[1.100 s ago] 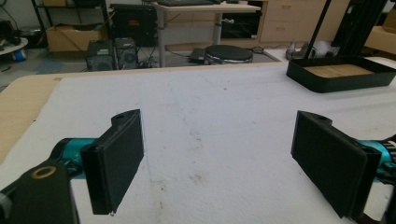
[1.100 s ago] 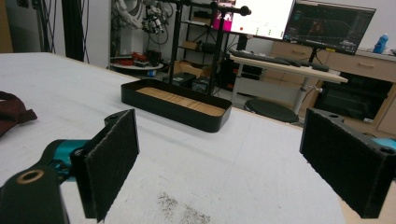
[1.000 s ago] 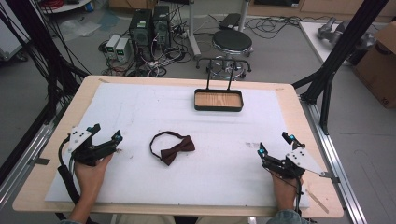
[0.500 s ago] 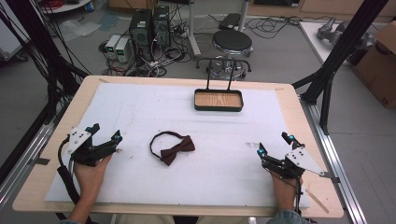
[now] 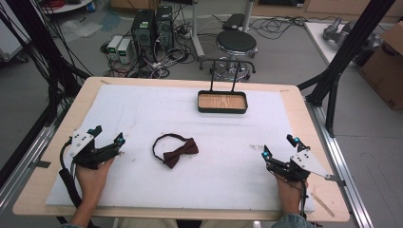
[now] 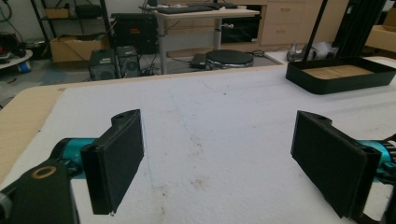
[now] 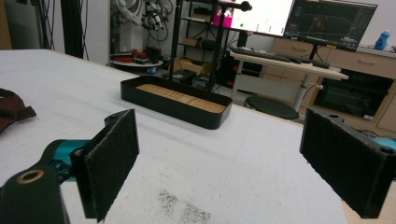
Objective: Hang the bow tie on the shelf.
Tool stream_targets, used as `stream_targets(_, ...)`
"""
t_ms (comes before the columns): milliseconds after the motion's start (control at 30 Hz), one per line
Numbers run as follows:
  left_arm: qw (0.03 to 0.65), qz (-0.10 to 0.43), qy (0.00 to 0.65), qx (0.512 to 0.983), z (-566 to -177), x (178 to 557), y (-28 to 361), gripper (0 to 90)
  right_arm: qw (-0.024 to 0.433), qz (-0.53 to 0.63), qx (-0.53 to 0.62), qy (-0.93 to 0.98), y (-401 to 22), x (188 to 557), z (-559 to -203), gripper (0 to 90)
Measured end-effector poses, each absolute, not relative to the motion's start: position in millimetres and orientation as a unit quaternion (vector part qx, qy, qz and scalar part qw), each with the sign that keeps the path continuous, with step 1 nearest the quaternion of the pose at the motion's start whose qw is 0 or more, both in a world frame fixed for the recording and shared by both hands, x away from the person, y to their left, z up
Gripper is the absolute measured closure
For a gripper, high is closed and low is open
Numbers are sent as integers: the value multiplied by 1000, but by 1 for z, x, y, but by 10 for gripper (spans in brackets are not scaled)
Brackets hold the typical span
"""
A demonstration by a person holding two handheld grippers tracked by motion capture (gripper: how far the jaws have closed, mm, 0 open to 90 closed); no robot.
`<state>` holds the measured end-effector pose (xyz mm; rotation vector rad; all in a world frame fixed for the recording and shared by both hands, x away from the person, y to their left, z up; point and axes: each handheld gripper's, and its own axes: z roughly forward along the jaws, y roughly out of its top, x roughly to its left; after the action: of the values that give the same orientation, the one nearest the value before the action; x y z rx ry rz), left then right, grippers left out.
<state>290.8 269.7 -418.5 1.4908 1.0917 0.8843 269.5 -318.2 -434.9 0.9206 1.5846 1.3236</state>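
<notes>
High view: a dark red bow tie [image 5: 174, 151] lies flat on the white mat [image 5: 228, 142], nearer the person than the black tray [image 5: 222, 101]. The left gripper [image 5: 105, 141] rests well left of the bow tie, the right gripper [image 5: 279, 147] well right of it — both with jaws apart, holding nothing.

Left gripper view: jaws spread wide over bare mat; the tray [image 6: 338, 74] sits far right.

Right gripper view: jaws wide apart — the tray [image 7: 175, 102] ahead, the bow tie's edge [image 7: 11, 109] at far left.

Left gripper [image 5: 108, 136] and right gripper [image 5: 279, 147]: both hand-held low, well apart, jaws spread wide, empty.
</notes>
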Motion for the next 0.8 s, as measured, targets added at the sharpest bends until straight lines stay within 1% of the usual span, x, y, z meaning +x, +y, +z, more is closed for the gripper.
stream_targets(167,522,365,450,626,-418,290,266,174,426,529,369,634,-318,270,-435,108)
stream_targets(333,529,347,440,637,-418,291,258,174,426,530,369,634,-318,270,-435,108)
stream_targets(433,529,339,426,651,-418,293,248,179,426,529,369,634,-318,270,-435,108)
stream_targets(500,532,332,412,662,-418,293,240,208,426,528,370,634,-317,270,-435,108)
stream_targets(633,527,324,380,688,-419,292,218,212,427,528,370,634,-317,270,-435,108)
stream_targets(667,527,324,380,688,-419,292,218,217,427,528,370,634,-317,270,-435,108)
stream_targets(767,533,312,366,696,-420,291,207,222,428,527,370,634,-317,270,-435,108)
stream_targets(800,534,298,351,709,-421,292,199,231,428,526,370,634,-317,270,-435,108)
